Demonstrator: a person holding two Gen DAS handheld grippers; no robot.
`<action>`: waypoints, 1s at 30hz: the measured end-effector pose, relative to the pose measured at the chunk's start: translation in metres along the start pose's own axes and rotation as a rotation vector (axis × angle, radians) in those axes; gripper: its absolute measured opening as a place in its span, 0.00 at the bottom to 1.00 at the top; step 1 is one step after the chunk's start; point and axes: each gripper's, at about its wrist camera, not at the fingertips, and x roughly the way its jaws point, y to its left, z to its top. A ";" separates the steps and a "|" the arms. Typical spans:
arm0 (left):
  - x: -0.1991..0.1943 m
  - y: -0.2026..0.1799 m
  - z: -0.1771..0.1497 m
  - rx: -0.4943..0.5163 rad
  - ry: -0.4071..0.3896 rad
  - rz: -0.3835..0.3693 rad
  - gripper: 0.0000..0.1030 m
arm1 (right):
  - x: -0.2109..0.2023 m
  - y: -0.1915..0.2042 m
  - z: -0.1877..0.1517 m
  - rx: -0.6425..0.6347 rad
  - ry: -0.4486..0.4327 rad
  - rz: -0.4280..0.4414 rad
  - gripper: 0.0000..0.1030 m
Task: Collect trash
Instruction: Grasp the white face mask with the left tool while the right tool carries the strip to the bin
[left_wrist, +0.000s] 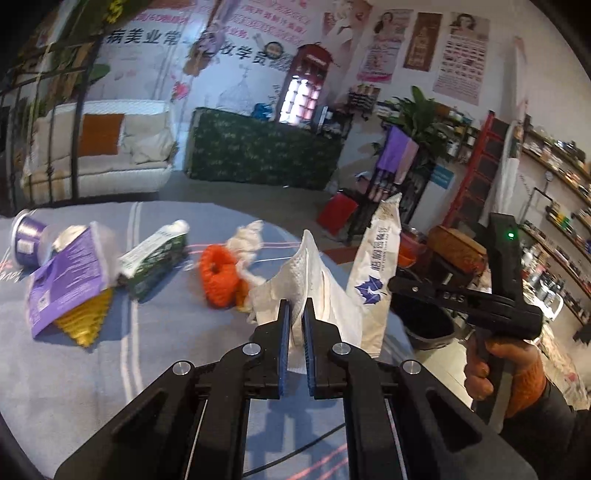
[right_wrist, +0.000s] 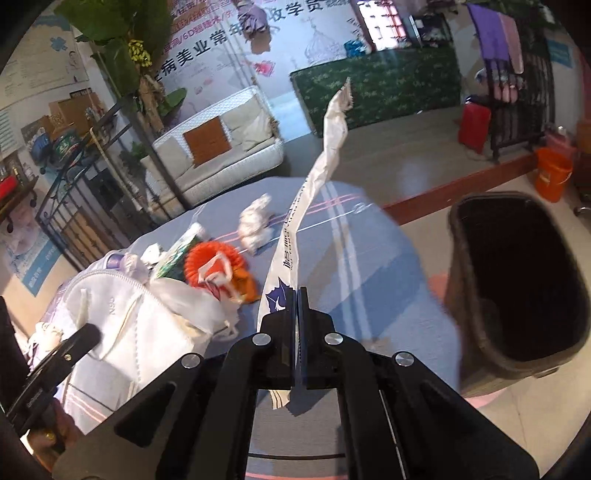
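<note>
Left gripper (left_wrist: 296, 314): jaws nearly closed, pinching a white crumpled face mask (left_wrist: 314, 288). Right gripper (right_wrist: 297, 306): jaws fully closed on a long white printed paper wrapper (right_wrist: 317, 177), which stands toward twelve o'clock. Dark open waste bin (right_wrist: 517, 280) lies at three o'clock, beside the blue-clothed table (right_wrist: 354, 266). Risk: thin edge grips; either piece may slip or catch the bin rim and fall outside.

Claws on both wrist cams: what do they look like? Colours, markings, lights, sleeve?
Both are matte black plastic. The left claw and right claw each have blue pads on the inner finger faces and four round silver pivot bolts on the linkage arms. Seen from the left wrist view, the right unit has a pistol-style handle, a lit green LED and pale lettering along its side. The hand on it wears an orange knit cuff under a dark sleeve.
</note>
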 end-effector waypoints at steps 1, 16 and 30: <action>0.004 -0.008 0.001 0.021 0.001 -0.019 0.08 | -0.005 -0.008 0.003 0.005 -0.010 -0.015 0.02; 0.049 -0.060 0.039 0.086 -0.029 -0.152 0.08 | -0.020 -0.157 0.044 0.124 -0.094 -0.360 0.02; 0.097 -0.117 0.051 0.093 0.070 -0.277 0.08 | 0.051 -0.238 0.016 0.172 0.138 -0.520 0.09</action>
